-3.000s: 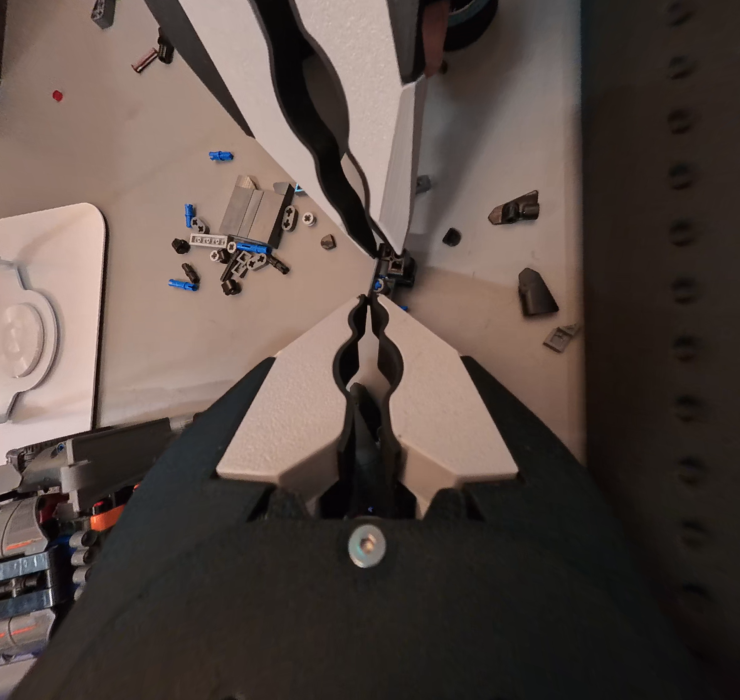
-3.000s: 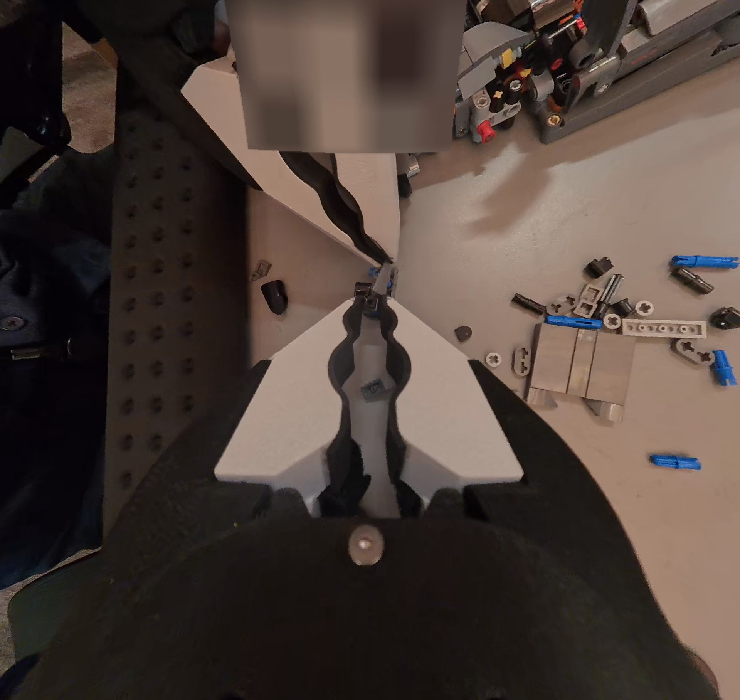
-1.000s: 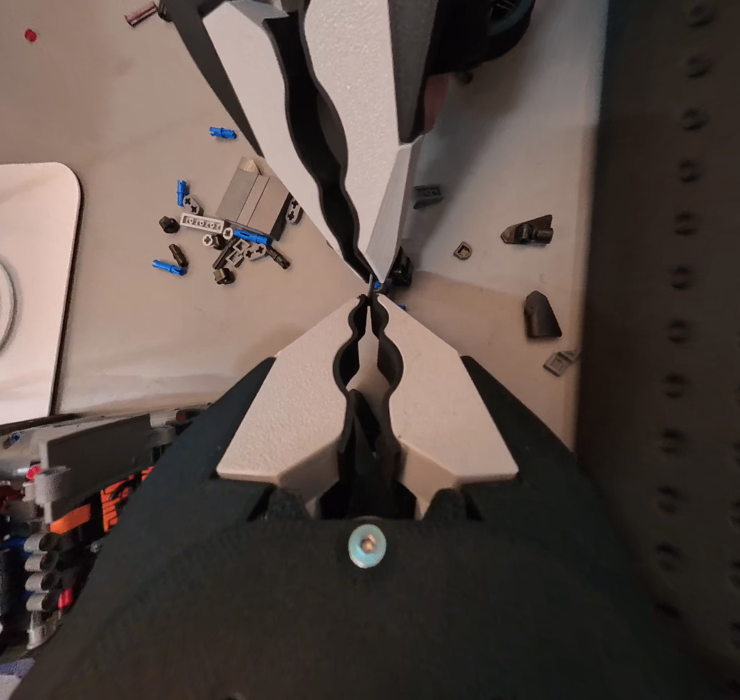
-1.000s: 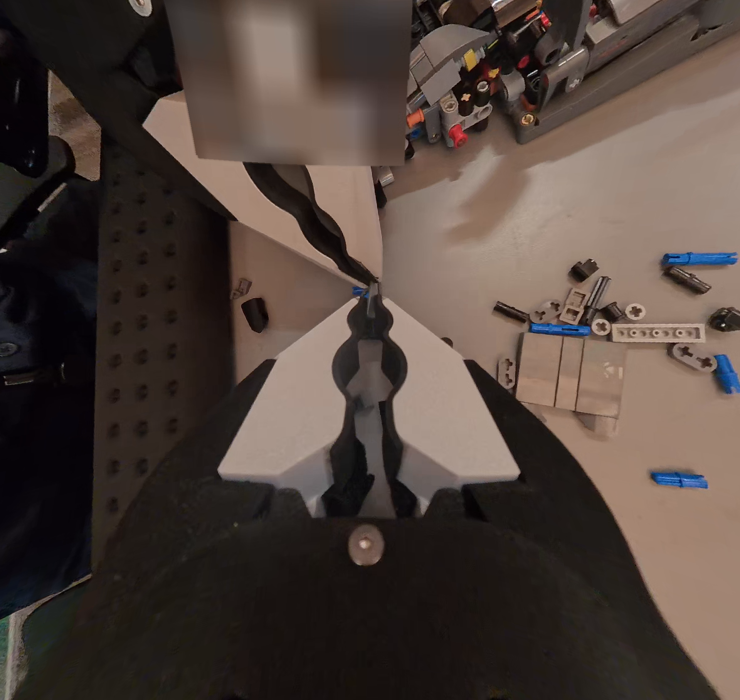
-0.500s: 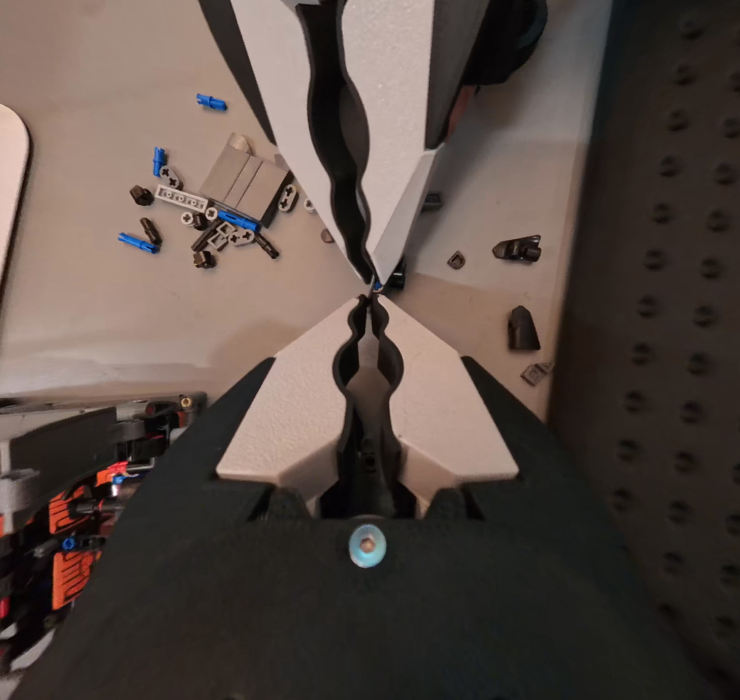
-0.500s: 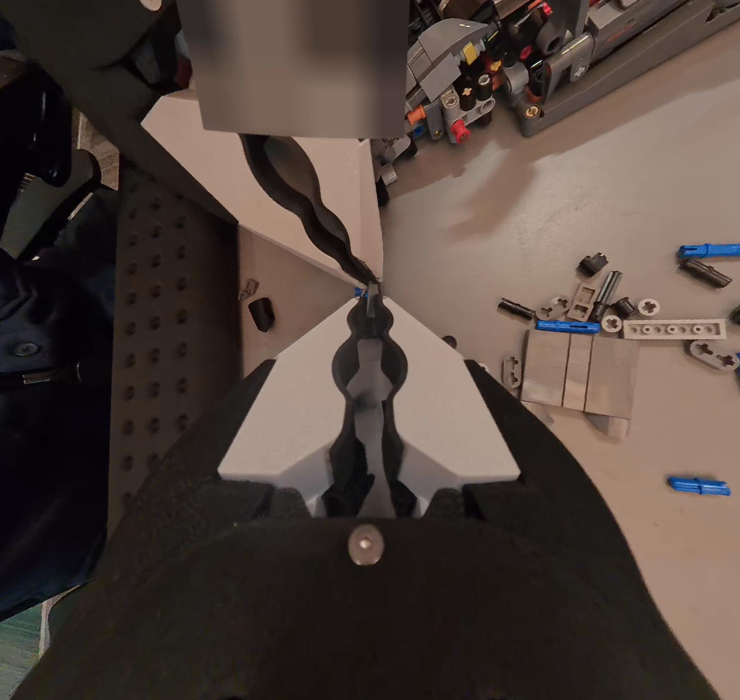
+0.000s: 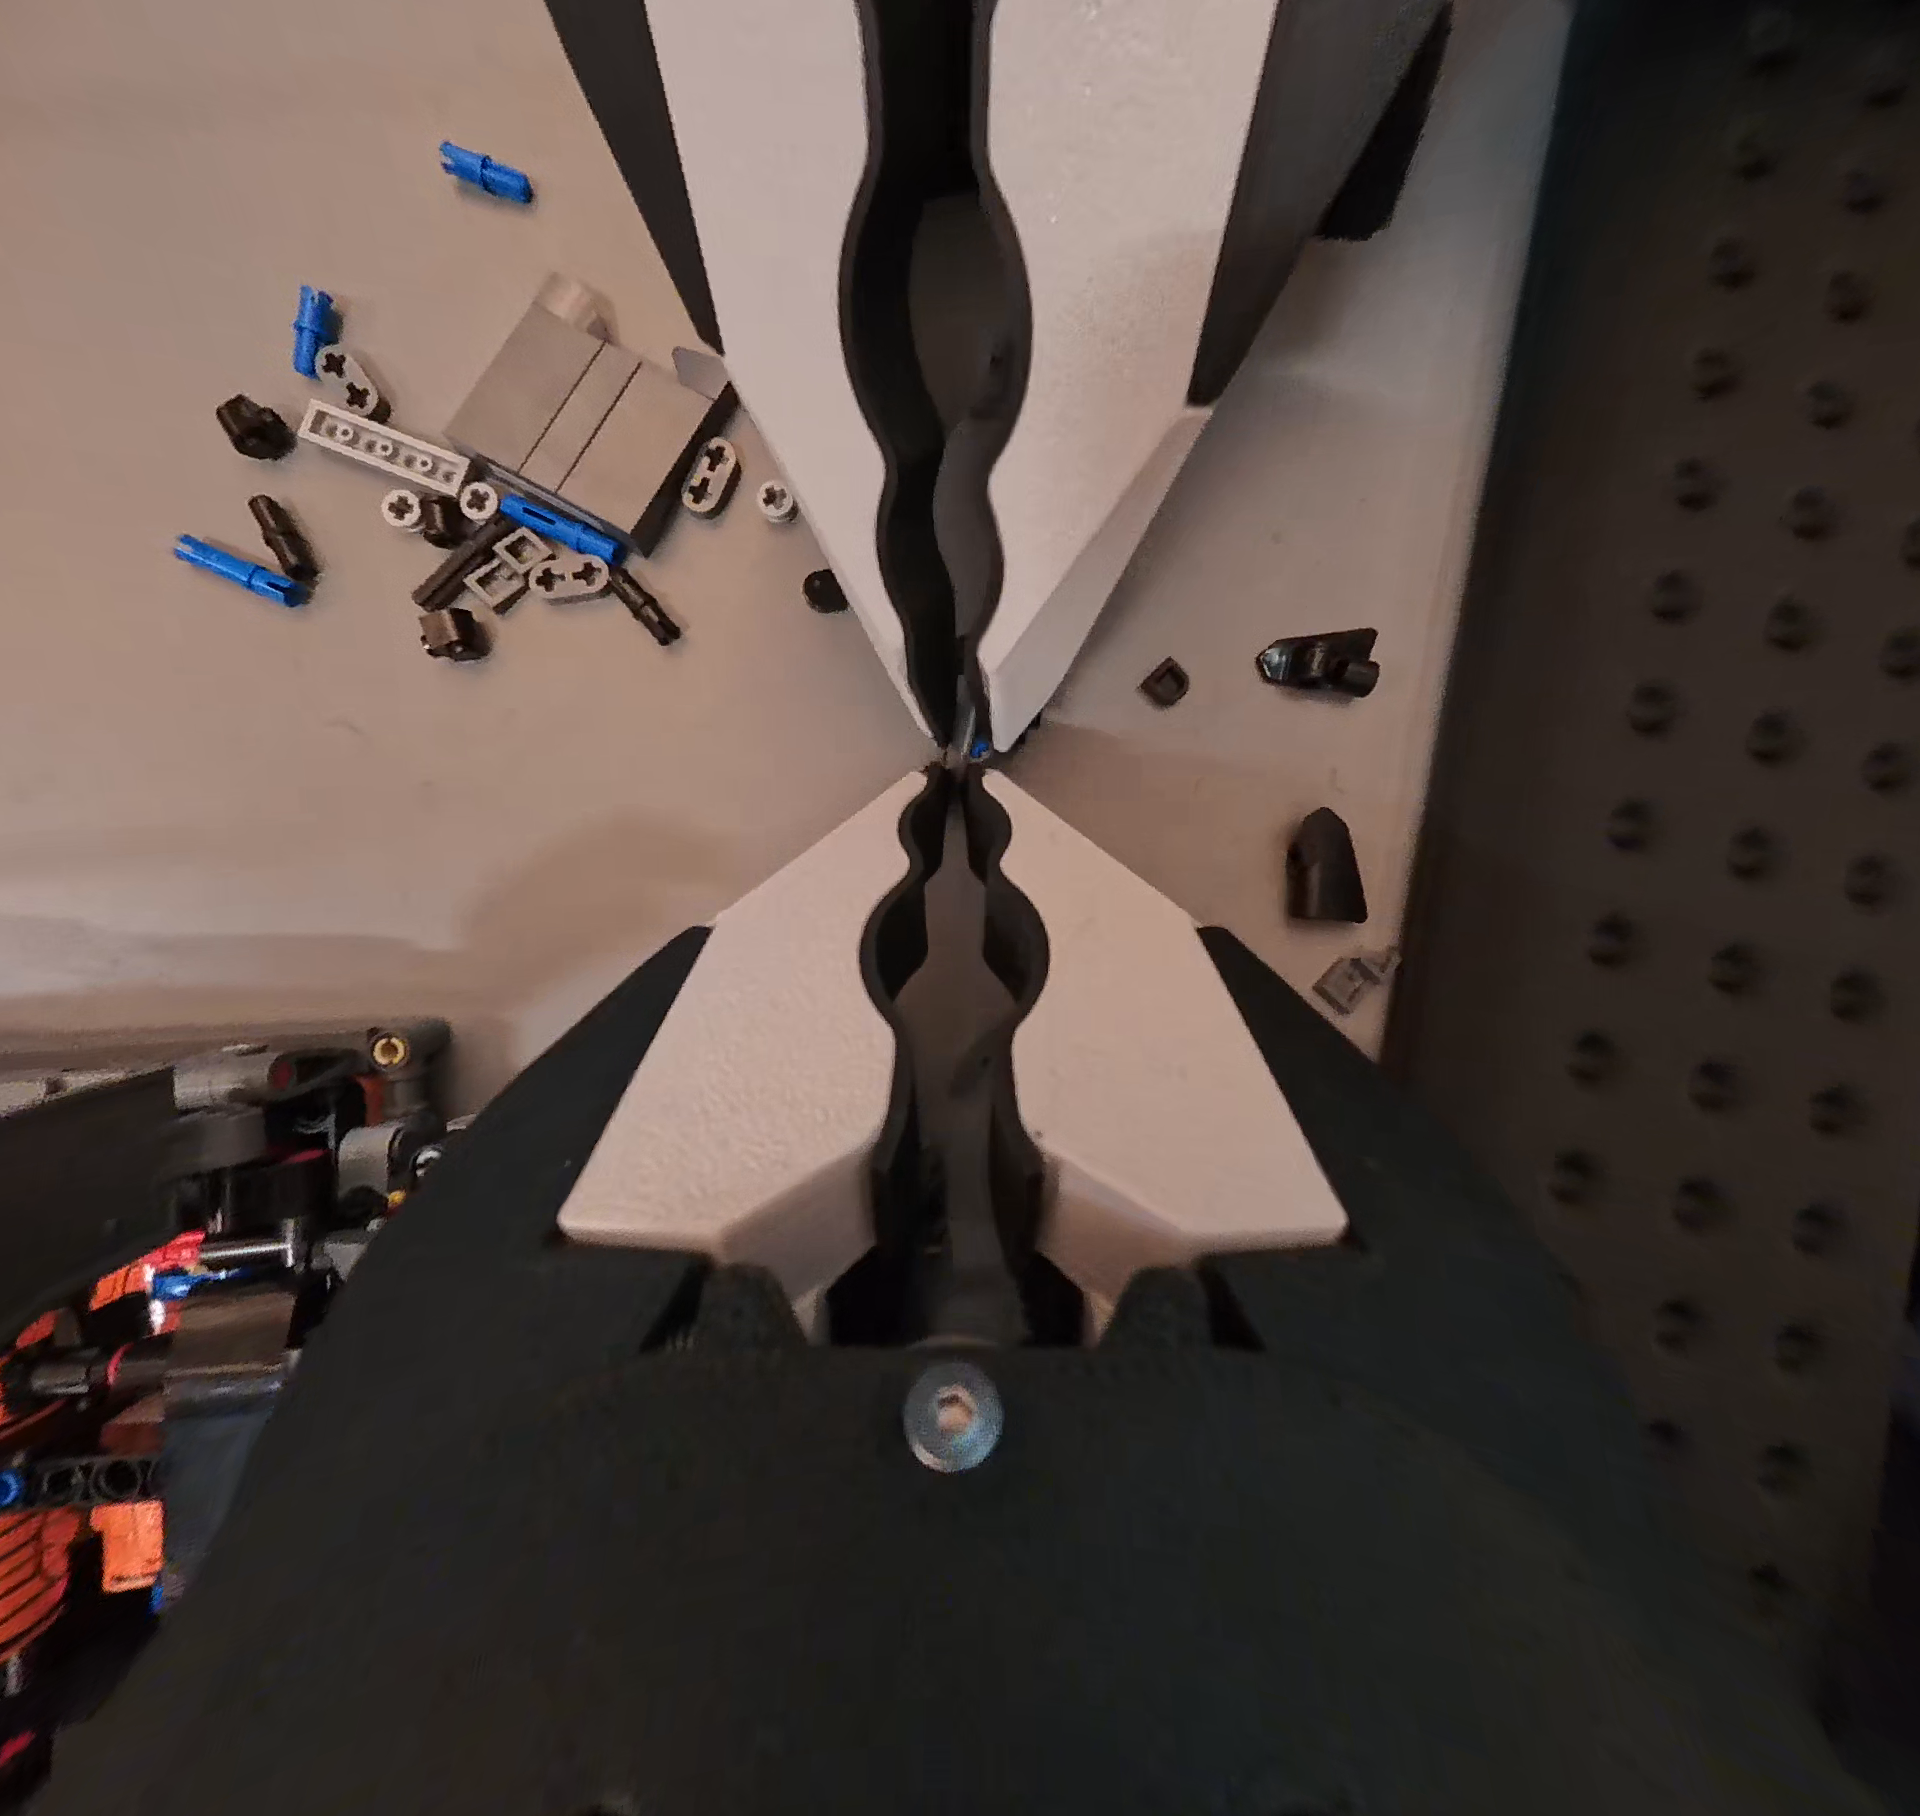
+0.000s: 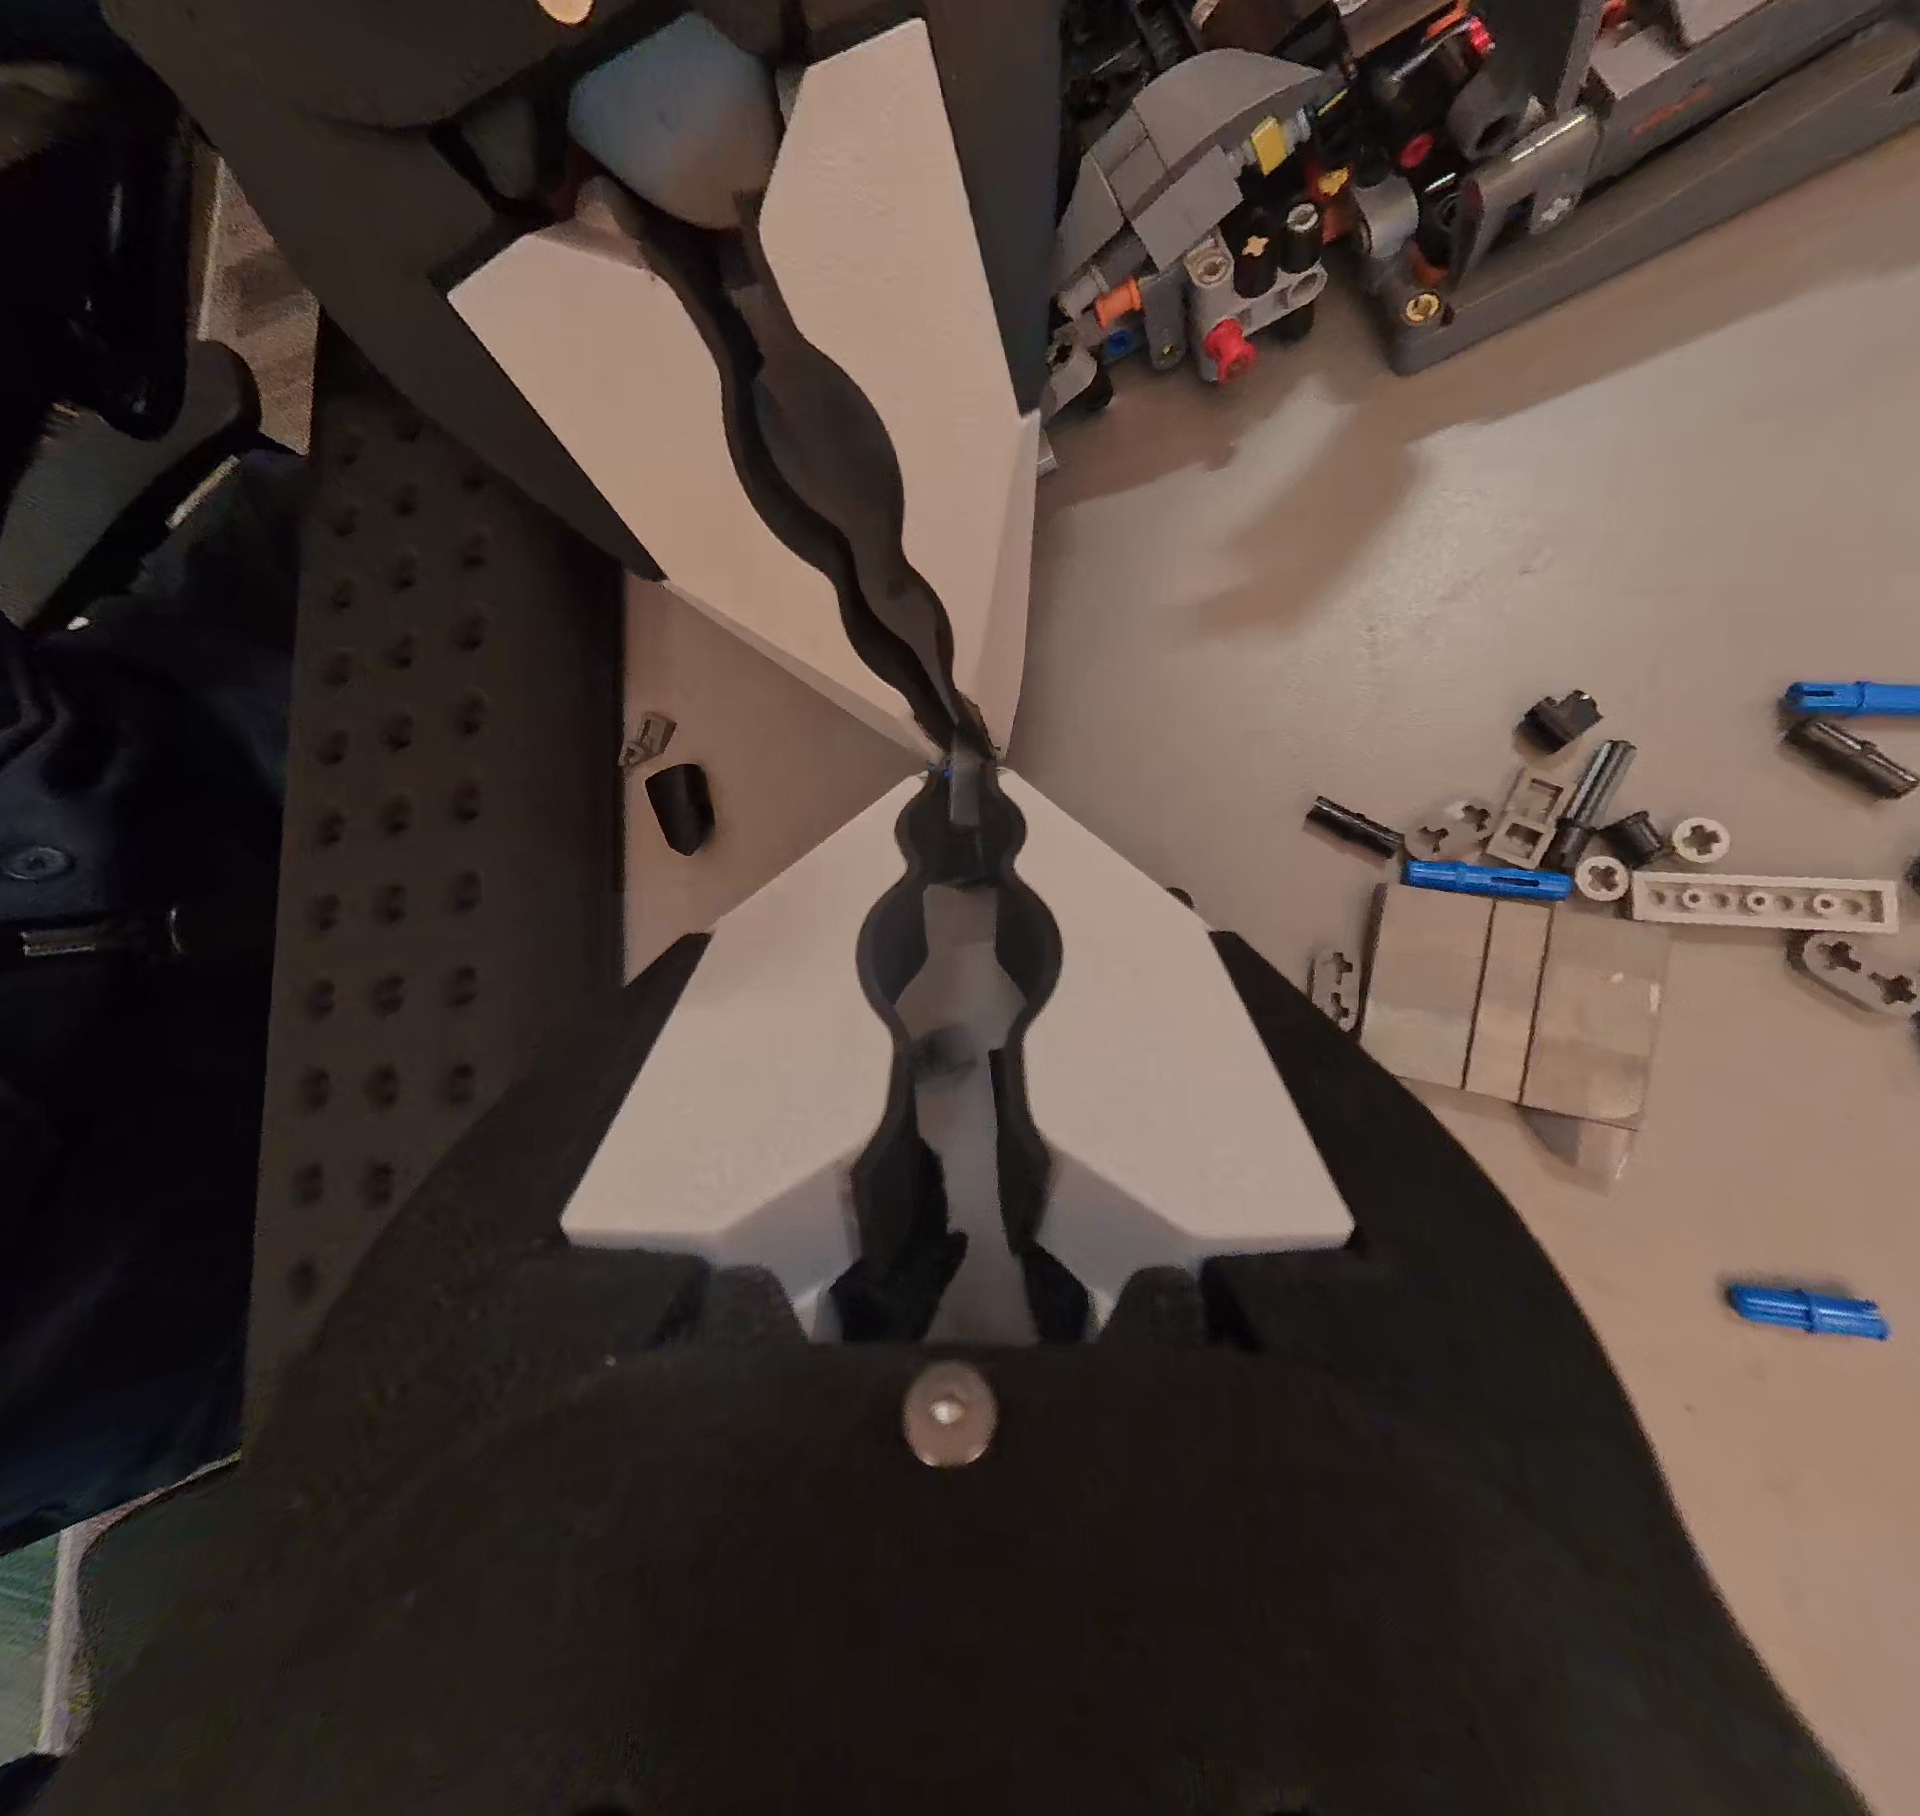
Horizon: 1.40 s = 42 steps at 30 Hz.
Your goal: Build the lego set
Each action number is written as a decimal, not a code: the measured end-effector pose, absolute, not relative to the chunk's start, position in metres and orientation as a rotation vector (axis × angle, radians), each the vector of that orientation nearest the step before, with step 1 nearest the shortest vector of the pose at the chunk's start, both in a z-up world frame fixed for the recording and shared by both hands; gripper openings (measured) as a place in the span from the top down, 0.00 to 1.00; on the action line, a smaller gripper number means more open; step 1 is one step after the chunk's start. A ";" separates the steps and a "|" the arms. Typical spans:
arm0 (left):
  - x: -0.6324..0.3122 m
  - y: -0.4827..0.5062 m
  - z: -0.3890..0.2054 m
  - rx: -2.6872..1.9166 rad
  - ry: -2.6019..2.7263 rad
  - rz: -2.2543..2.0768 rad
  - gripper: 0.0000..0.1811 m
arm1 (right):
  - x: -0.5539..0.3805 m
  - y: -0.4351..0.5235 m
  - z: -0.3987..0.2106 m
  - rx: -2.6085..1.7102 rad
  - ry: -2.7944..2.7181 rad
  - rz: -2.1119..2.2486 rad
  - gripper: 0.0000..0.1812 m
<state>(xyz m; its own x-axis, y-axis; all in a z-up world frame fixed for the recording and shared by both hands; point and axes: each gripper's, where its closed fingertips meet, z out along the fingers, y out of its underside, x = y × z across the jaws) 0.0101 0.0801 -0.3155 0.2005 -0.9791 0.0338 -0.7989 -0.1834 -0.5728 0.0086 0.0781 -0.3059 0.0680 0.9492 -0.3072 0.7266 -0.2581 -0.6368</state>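
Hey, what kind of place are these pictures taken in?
Probably a hobby or lab workbench indoors: a pale tabletop strewn with small loose Lego Technic pieces, a large half-built Lego model at its edge, and a dark perforated board alongside.

My left tongs [image 7: 954,777] and right tongs [image 8: 961,792] meet tip to tip above the desk [image 7: 312,779]. Loose parts pile [image 7: 499,488] far left, built model [image 7: 156,1247] near left, perforated board [image 7: 1714,831] right.

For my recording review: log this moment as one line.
left gripper: shut, tip to tip with right | right gripper: shut on small dark piece | blue pin between tips | loose parts on table
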 end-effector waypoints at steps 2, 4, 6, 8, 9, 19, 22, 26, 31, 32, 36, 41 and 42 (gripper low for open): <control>0.011 0.081 -0.316 -2.026 1.668 -0.519 1.00 | 0.010 0.078 -0.306 -2.037 -1.695 0.964 0.98; 0.011 0.081 -0.316 -2.037 1.679 -0.513 1.00 | 0.010 0.078 -0.306 -2.052 -1.686 0.985 0.98; 0.012 0.081 -0.317 -2.042 1.686 -0.515 1.00 | 0.010 0.078 -0.306 -2.072 -1.677 1.021 0.98; 0.012 0.080 -0.317 -2.053 1.692 -0.528 1.00 | 0.011 0.077 -0.306 -2.094 -1.668 1.057 0.98; 0.012 0.080 -0.317 -2.057 1.694 -0.529 1.00 | 0.011 0.077 -0.306 -2.106 -1.659 1.076 0.98; 0.012 0.079 -0.319 -2.114 1.727 -0.614 1.00 | 0.011 0.077 -0.306 -2.172 -1.637 1.192 0.98; 0.013 0.078 -0.321 -2.153 1.735 -0.691 1.00 | 0.011 0.078 -0.309 -2.197 -1.638 1.206 0.98; 0.013 0.078 -0.321 -2.136 1.757 -0.685 1.00 | 0.011 0.077 -0.310 -2.172 -1.669 1.168 0.98; 0.013 0.077 -0.321 -2.071 1.809 -0.567 1.00 | 0.012 0.076 -0.311 -2.155 -1.747 1.022 0.98; 0.013 0.077 -0.321 -2.057 1.818 -0.546 1.00 | 0.012 0.076 -0.311 -2.147 -1.755 1.006 0.98; 0.015 0.076 -0.321 -2.029 1.810 -0.528 1.00 | 0.013 0.077 -0.305 -2.072 -1.783 0.928 0.98; 0.020 0.069 -0.320 -2.046 1.815 -0.566 1.00 | 0.027 0.075 -0.299 -2.037 -1.793 0.918 0.97; 0.021 0.069 -0.320 -2.037 1.816 -0.565 1.00 | 0.029 0.075 -0.300 -2.034 -1.803 0.903 0.97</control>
